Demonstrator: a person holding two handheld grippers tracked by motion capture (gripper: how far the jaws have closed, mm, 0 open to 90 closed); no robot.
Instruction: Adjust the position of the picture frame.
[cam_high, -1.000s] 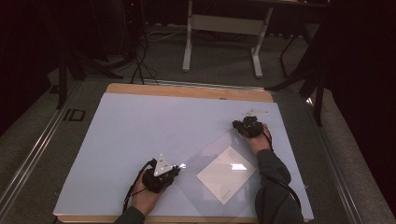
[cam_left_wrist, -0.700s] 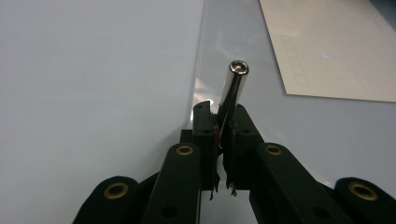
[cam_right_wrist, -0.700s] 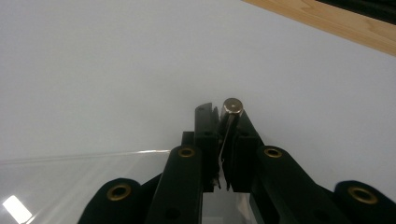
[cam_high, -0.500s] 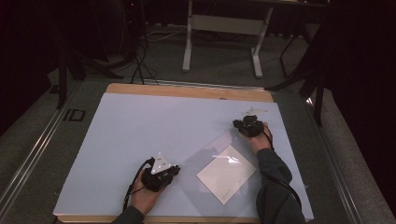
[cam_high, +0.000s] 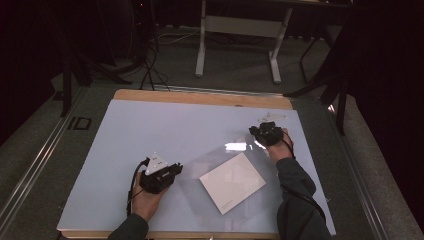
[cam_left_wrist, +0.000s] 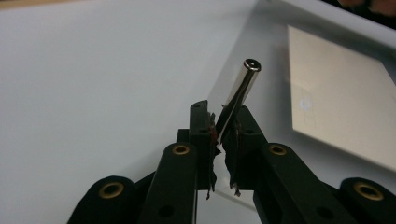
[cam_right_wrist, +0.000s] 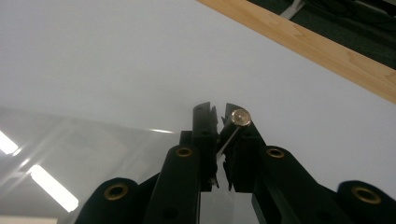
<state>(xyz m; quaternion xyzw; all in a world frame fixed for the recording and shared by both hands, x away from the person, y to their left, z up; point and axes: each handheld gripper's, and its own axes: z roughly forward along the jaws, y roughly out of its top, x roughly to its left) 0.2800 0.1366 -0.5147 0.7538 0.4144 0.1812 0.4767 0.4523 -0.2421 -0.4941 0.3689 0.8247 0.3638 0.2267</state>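
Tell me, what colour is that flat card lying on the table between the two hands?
White, the card shows best in the high view.

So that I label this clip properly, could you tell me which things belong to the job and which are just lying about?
In use: clear sheet, left metal pin, right metal pin, white card.
Lying about: white stand, floor cables.

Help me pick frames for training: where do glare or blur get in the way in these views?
High view: a bright glare patch sits on the clear sheet beside the right gripper; the surroundings are dark. Right gripper view: streaks of reflected light cross the sheet at lower left, and the metal pin is soft. Left gripper view: the metal rod is fairly sharp, the white card slightly blurred.
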